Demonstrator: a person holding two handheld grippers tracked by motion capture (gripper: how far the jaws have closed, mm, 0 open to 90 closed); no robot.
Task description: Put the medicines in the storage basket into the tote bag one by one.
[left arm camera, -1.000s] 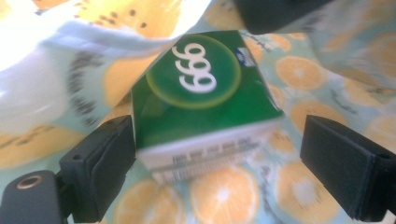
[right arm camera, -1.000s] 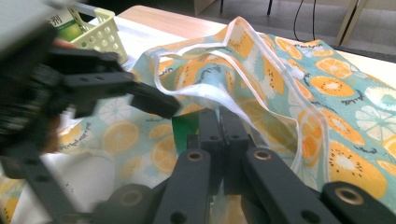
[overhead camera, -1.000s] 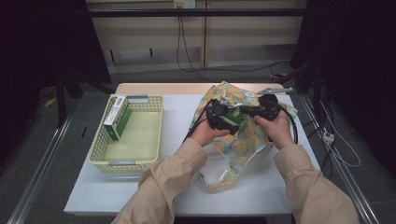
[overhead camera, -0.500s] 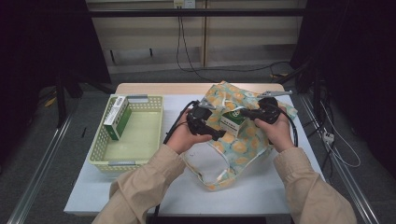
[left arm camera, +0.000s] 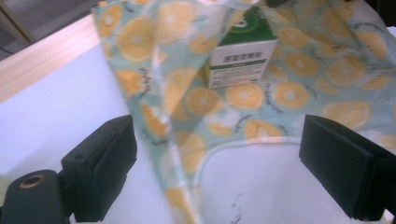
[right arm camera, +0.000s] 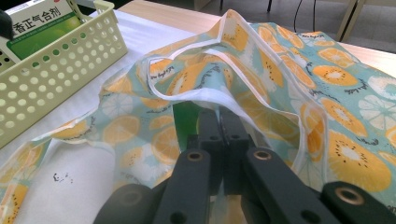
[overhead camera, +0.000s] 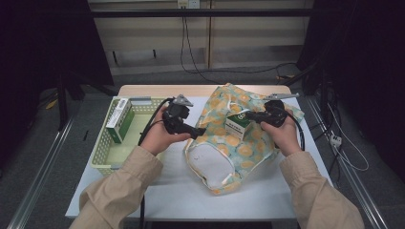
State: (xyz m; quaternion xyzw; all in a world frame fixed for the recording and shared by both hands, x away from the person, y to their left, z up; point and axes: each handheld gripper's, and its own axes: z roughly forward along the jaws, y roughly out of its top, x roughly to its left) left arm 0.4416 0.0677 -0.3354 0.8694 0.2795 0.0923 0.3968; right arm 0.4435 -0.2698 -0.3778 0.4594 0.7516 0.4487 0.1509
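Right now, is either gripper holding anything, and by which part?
The right gripper pinches the green-and-white box by its upper edge, over the fruit-print bag. The left gripper is open and holds nothing.

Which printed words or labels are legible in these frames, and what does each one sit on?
"香正气合剂", cut off at the left edge: on the green and white box standing in the pale green basket.
One line of Chinese characters on the white face of the small box that rests on the fruit-print bag: too blurred to read.
Small black marks on the bag's white lining: illegible.
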